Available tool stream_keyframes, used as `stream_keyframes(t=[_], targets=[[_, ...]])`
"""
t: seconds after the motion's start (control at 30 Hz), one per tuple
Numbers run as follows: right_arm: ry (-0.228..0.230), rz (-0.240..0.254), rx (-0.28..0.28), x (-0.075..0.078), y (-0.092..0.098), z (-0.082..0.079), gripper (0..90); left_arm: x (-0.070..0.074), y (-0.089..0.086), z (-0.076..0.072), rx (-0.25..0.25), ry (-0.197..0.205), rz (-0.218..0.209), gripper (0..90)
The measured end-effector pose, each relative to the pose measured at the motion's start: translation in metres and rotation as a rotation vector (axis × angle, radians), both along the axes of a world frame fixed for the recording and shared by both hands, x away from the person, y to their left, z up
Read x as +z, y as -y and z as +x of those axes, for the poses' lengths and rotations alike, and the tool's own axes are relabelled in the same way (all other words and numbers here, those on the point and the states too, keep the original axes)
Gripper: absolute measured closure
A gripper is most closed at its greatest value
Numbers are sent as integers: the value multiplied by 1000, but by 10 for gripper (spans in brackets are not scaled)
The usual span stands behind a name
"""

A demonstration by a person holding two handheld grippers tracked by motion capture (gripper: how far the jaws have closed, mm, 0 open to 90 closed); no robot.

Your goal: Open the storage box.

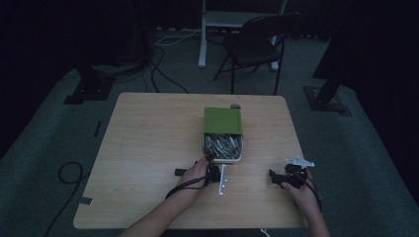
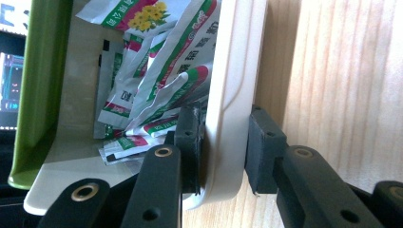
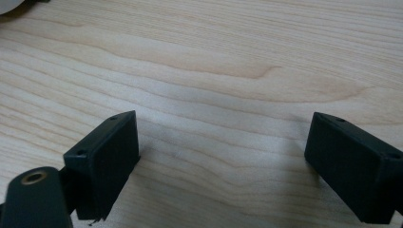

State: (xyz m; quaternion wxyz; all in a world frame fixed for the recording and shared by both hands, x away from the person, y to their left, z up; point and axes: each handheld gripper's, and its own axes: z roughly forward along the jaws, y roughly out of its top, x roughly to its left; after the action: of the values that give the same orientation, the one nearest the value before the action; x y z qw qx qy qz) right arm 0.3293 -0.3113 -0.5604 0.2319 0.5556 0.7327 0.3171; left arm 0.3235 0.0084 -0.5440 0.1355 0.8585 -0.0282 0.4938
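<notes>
while the left gripper [image 2: 223, 147] clamps the box [image 2: 233, 95] wall between its fingers, the right gripper [image 3: 223, 166] gapes empty.

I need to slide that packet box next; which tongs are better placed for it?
Left, I'd say. The left tongs are already clamped on the box rim, one jaw inside by the packets, one outside. The right tongs stand open over bare table, well off to the side.

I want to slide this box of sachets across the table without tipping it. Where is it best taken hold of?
Grip the white box by its near wall, coming level from the person's side. That rim is thin, straight and bare of sachets, so two pads fit over it, one inside and one outside. The left tool is clamped there, while the green lid covers the far half.
</notes>
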Motion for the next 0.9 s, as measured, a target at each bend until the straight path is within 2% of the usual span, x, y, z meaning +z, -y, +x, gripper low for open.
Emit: stream_keyframes(t=[0.43, 0.9], targets=[[0, 0, 0, 0, 0, 0, 107, -1, -1, -11, -14, 4, 10, 716], [0, 0, 0, 0, 0, 0, 107, -1, -5, -28, -26, 5, -1, 714]])
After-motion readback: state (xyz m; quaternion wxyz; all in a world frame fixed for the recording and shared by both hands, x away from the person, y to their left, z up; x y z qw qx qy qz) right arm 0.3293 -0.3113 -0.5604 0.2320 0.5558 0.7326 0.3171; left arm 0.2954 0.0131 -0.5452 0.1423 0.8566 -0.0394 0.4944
